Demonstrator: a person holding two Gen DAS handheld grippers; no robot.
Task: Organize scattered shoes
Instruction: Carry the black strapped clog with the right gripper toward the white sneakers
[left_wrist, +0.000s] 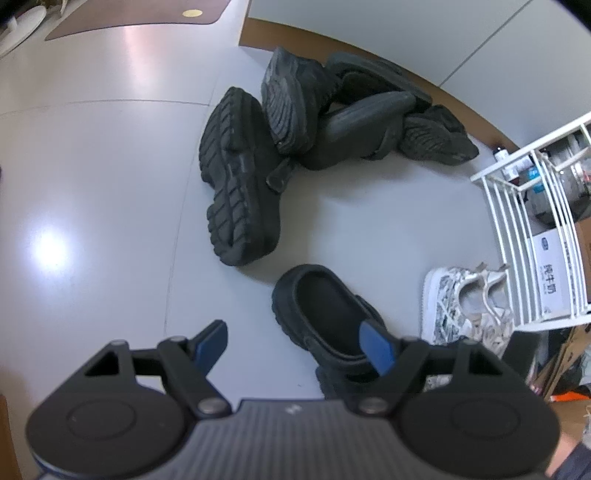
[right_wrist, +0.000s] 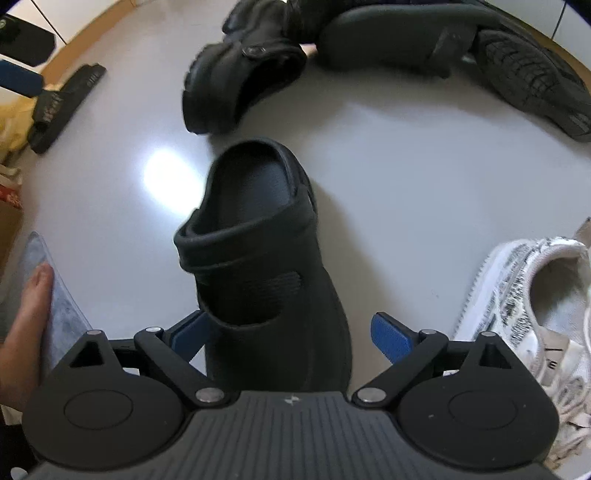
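Observation:
A black clog (right_wrist: 258, 240) stands upright on the pale floor, toe towards me, between the fingers of my right gripper (right_wrist: 290, 336). The jaws are open: the right blue pad (right_wrist: 391, 338) is clear of the shoe, and the left pad is partly hidden behind its strap. My left gripper (left_wrist: 293, 345) hangs open just left of the same clog (left_wrist: 325, 314), holding nothing. The matching clog (left_wrist: 240, 177) lies on its side, sole showing. Behind it is a heap of dark shoes (left_wrist: 351, 110).
A pair of white patterned sneakers (left_wrist: 461, 306) sits by a white wire rack (left_wrist: 535, 221) holding boxes. In the right wrist view, a person's bare foot (right_wrist: 26, 321) rests on a grey slipper, and a black slipper (right_wrist: 62, 107) lies farther left. A brown skirting runs behind the heap.

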